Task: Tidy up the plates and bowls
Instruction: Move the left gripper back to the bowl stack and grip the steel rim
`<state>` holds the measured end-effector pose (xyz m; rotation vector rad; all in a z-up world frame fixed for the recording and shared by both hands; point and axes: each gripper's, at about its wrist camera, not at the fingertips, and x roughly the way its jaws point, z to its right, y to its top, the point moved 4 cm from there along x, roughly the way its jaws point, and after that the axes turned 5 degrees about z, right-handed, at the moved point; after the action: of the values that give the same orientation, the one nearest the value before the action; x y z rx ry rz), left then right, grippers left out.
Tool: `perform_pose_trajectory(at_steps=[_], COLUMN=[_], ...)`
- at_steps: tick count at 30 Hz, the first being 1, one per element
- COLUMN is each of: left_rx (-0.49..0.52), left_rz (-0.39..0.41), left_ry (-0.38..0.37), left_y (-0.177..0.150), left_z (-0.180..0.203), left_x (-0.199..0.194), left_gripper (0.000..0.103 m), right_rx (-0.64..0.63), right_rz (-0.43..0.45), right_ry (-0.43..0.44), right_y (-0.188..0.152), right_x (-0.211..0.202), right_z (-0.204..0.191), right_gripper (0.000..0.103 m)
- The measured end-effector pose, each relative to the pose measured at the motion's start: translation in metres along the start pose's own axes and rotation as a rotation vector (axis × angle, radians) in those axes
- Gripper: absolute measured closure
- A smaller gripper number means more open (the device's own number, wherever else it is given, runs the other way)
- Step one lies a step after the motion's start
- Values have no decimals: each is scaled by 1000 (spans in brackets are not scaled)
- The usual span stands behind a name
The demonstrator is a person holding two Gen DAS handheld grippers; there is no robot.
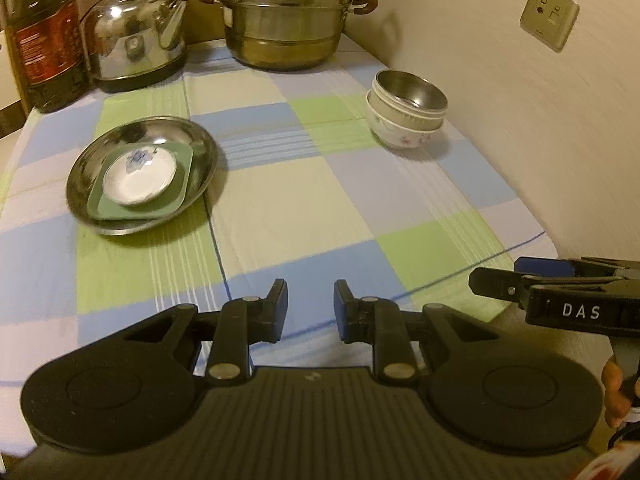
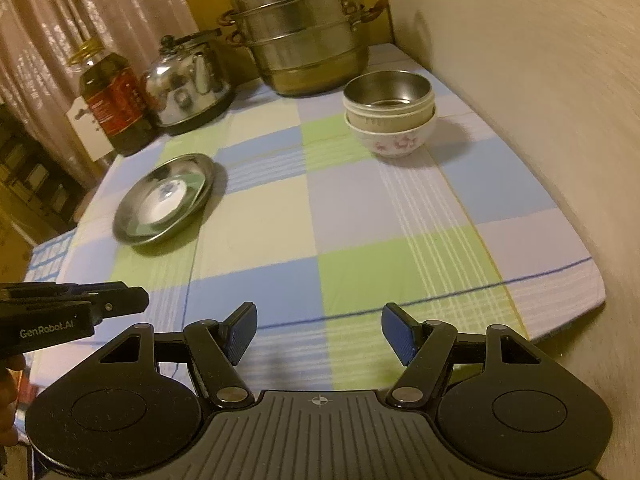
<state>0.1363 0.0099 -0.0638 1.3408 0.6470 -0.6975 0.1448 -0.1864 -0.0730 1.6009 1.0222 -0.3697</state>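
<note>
Bowls (image 2: 390, 116) nest, lower ones half-hidden; left tool (image 1: 311, 306) narrowly spread, right tool (image 2: 318, 330) spread.

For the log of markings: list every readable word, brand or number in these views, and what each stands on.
"DAS": on the right gripper body, seen from the left wrist view.
"GenRobot.AI": on the left gripper body, seen from the right wrist view.
Oil bottle red label: print too blurred to read.
Wall socket: marks too small to read.
</note>
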Motion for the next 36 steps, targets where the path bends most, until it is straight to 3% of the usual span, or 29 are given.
perform_pose_trajectory(at_steps=[10,19,27,29,36], left_rx=[100,152,148,131,95], left_rz=[-5,47,96,100,115], left_ry=[-105,-192,-201,-189,-154], left_y=[48,91,129,138,169], left_z=[-9,11,40,46,62], left_x=[40,76,109,119,156], left_gripper=[81,81,82,82,82], right_rx=[155,201,185,176,133], right_rz=[45,112,186,191,198], right_ry=[-88,-185,-199,-184,-125], right_y=[38,67,109,120,154], right_x=[24,34,48,55,86], right_z=[14,37,64,73,103], right_gripper=[34,34,37,44,53])
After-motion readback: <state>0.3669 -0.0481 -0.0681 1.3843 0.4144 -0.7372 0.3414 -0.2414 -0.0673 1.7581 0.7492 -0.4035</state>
